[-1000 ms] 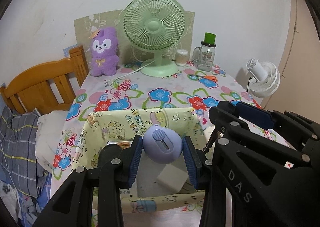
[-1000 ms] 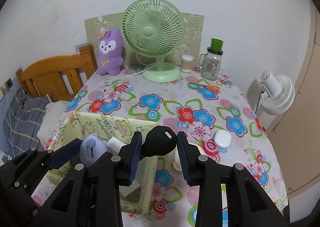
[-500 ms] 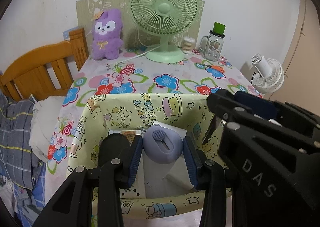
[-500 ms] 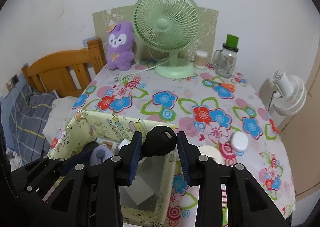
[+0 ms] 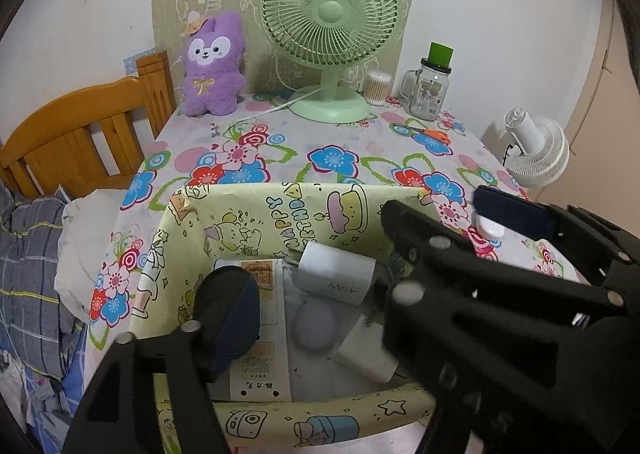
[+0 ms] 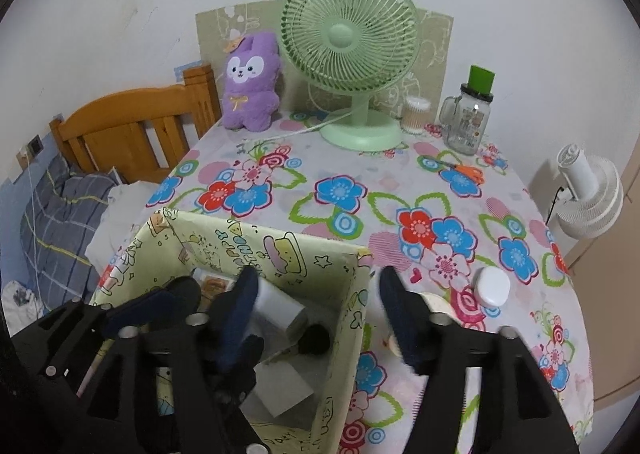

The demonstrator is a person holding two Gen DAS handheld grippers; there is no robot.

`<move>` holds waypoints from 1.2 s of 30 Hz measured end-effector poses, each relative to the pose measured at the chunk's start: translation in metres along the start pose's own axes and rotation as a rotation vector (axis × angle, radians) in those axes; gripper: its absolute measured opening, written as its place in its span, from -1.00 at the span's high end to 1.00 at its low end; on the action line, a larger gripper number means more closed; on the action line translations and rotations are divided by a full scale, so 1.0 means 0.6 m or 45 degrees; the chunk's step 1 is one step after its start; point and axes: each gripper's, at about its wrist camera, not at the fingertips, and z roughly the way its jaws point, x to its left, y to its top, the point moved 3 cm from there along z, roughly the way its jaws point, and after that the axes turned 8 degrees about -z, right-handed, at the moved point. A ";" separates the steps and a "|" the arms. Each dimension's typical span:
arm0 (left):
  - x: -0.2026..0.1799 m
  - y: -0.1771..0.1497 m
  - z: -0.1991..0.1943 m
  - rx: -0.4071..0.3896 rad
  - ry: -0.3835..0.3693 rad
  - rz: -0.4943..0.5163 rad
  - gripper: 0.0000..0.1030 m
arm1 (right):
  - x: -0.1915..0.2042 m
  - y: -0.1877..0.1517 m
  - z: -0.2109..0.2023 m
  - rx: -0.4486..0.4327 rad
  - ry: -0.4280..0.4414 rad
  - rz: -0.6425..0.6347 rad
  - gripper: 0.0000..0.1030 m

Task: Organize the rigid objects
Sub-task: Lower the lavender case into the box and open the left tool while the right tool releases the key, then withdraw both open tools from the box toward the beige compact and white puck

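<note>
1. Flower-print cloth covers the table, which stands against a white wall; a green fan, a purple plush and a glass jar line its far edge.
2. At the table's near left corner sits a yellow cartoon-print box, both grippers poised over it.
3. The left gripper is opening, nothing pressed between its pads; the lilac round object lies on the box floor just below, beside a white charger and flat white packets.
4. The right gripper is also opening and empty; the black round object lies inside the box near its right wall.
5. Judging from this, two items have just gone in. Still outside, near the table's right edge: a white round case, and something pale, half hidden behind the right gripper's finger, that I cannot identify. Orange scissors may count too.
</note>
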 end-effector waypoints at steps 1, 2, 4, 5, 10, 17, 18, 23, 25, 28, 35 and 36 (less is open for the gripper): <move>-0.001 0.001 0.000 -0.002 0.001 0.000 -0.54 | -0.001 -0.001 -0.004 -0.006 -0.010 -0.008 -0.45; -0.003 0.001 -0.001 -0.003 0.003 0.000 -0.60 | -0.001 -0.001 -0.006 -0.008 -0.018 -0.014 -0.49; -0.008 0.001 -0.003 -0.010 0.005 0.007 -0.65 | -0.006 -0.004 -0.012 -0.012 -0.033 -0.019 -0.51; -0.012 0.000 -0.005 -0.016 0.003 0.013 -0.67 | -0.009 -0.004 -0.013 -0.010 -0.036 -0.018 -0.52; -0.035 -0.002 -0.018 -0.041 -0.002 0.053 -0.78 | -0.028 -0.016 -0.025 0.001 -0.052 0.009 -0.57; -0.063 -0.004 -0.033 -0.058 -0.006 0.076 -0.83 | -0.057 -0.030 -0.050 -0.008 -0.064 0.046 -0.59; -0.068 -0.005 -0.035 -0.061 -0.004 0.079 -0.83 | -0.060 -0.031 -0.054 -0.011 -0.067 0.050 -0.60; -0.087 -0.007 -0.046 -0.072 -0.009 0.090 -0.85 | -0.079 -0.040 -0.074 -0.026 -0.078 0.071 -0.62; -0.097 -0.008 -0.051 -0.078 -0.016 0.099 -0.87 | -0.086 -0.042 -0.082 -0.033 -0.081 0.078 -0.63; -0.111 -0.011 -0.057 -0.086 -0.015 0.117 -0.90 | -0.096 -0.046 -0.094 -0.043 -0.088 0.092 -0.63; -0.140 -0.020 -0.072 -0.104 -0.026 0.136 -0.90 | -0.118 -0.059 -0.116 -0.060 -0.104 0.117 -0.67; -0.144 -0.021 -0.074 -0.104 -0.029 0.140 -0.90 | -0.122 -0.061 -0.120 -0.063 -0.107 0.123 -0.69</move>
